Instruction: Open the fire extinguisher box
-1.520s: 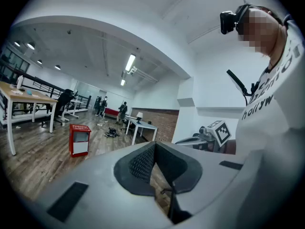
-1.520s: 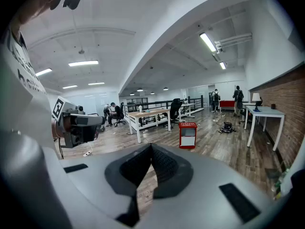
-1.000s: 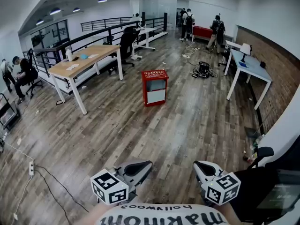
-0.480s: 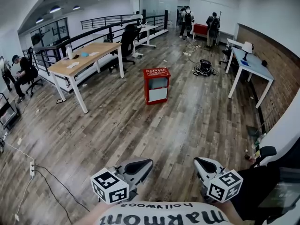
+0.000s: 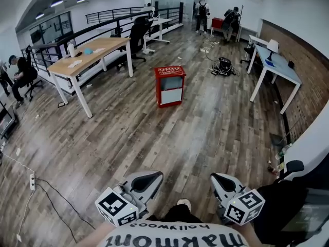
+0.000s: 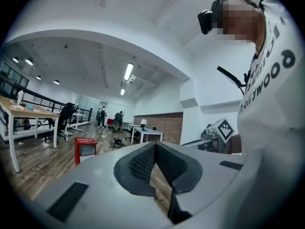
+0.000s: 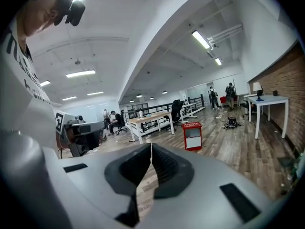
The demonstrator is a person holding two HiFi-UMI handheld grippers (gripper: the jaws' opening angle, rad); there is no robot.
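Standing well beyond left gripper (image 5: 149, 180), right gripper (image 5: 220, 180) (fingers (image 6: 143, 163) closed, empty): fire extinguisher box (image 5: 170, 85).

Red box (image 5: 170, 85); brown wood-plank floor (image 5: 128, 138); white desk (image 5: 277, 66).

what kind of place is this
Probably an open-plan office or lab loft: a wooden desk and a white desk, a black office chair, and a railing along one side. A red fire extinguisher box stands on the plank floor.
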